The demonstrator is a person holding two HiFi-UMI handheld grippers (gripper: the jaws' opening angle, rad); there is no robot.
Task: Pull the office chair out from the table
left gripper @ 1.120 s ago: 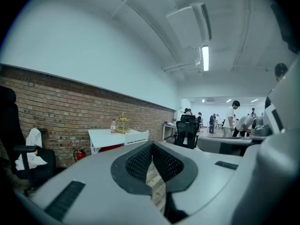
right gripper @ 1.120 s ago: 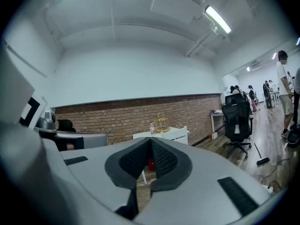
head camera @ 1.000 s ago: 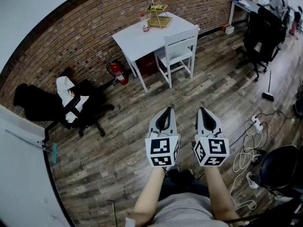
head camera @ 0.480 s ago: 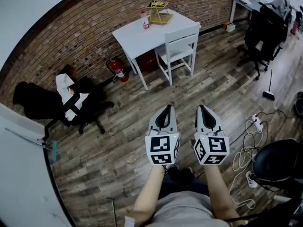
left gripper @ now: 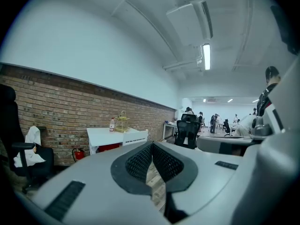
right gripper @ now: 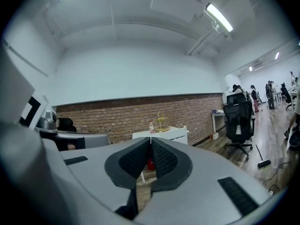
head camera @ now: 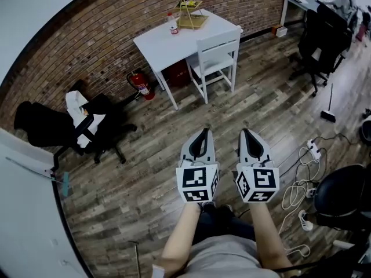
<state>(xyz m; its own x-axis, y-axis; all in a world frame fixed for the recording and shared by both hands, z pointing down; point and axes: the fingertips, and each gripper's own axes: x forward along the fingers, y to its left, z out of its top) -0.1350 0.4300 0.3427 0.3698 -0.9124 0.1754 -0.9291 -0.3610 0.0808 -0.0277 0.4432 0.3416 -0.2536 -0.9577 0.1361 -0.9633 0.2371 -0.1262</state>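
Note:
A white chair (head camera: 214, 59) stands tucked against the white table (head camera: 159, 45) by the brick wall, far ahead of me across the wooden floor. My left gripper (head camera: 202, 133) and right gripper (head camera: 247, 133) are held side by side in front of my body, both shut and empty, pointing toward the table. The left gripper view shows the shut left gripper (left gripper: 152, 144) with the table (left gripper: 105, 134) and chair (left gripper: 136, 136) small in the distance. In the right gripper view, the table (right gripper: 164, 131) sits just beyond the closed right gripper (right gripper: 150, 139).
A bottle (head camera: 172, 26) and a wire basket (head camera: 190, 13) stand on the table. A fire extinguisher (head camera: 139, 84) leans at the wall. Black office chairs stand at left (head camera: 87, 123), back right (head camera: 322, 39) and near right (head camera: 342, 196). Cables (head camera: 298, 181) lie on the floor.
The table and chair have slid slightly left and up in the head view. Both grippers stay shut and side by side.

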